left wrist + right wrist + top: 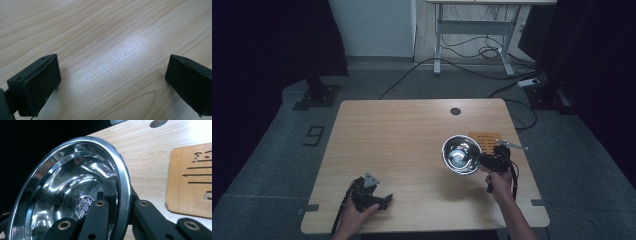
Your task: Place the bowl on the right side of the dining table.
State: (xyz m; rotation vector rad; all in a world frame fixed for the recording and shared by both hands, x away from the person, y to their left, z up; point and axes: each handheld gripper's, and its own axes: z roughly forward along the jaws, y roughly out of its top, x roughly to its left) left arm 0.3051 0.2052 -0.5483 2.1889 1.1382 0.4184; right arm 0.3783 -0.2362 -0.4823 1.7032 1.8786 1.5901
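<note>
Right gripper [484, 161] jaws clamping steel bowl [460, 154] rim, left gripper [384, 199] jaws released over bare table [402, 135].

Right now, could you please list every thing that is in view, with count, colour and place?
steel bowl: one, shiny silver, tilted on its side above the table's right part, its rim clamped in the right claw
wooden board: one, light brown with cut slots, flat on the table just behind the bowl
metal piece: one, grey, at the board's right edge; too small to tell what it is
table: one, pale wood, centre of the room, a round hole near its far edge
desk frame: one, white, on the floor behind
cables: several, black, on the grey floor
left claw: black, open, resting on the table's near left
right claw: black, shut on the bowl's rim
</note>
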